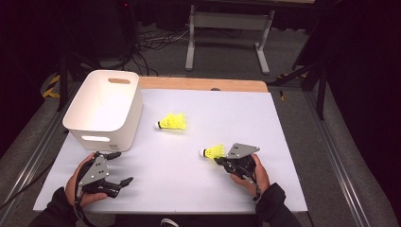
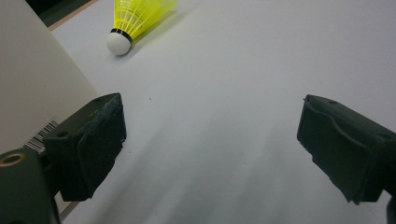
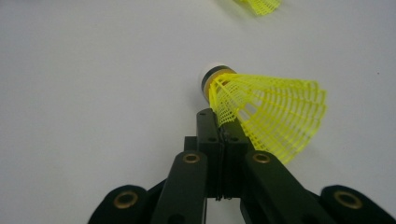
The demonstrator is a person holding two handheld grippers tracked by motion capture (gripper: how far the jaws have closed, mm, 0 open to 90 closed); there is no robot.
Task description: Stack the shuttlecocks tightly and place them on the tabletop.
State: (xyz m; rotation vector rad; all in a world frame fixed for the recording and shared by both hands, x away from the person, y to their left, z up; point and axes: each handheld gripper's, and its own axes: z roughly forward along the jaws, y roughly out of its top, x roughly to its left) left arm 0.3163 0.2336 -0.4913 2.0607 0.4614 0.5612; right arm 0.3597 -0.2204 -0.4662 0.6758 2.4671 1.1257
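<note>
On the white table (image 1: 189, 184), the right gripper (image 3: 219, 122) pinches a yellow shuttlecock's (image 3: 271, 109) skirt edge (left gripper (image 1: 120, 168) wide, empty); lift gently, avoiding crushing the mesh.

Wore dark sleeves; carried black claws (image 1: 226, 163) (image 1: 119, 168) with brass-ringed pivot screws, topped by grey three-cornered plates, each trailing a cable behind.

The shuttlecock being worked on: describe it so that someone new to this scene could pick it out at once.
On the white table, look to the near right, away from the white bin. A yellow shuttlecock lies there, its white cork pointing left. Unlike the other yellow shuttlecock lying free mid-table, its mesh skirt is pinched by the right hand-held gripper.
</note>
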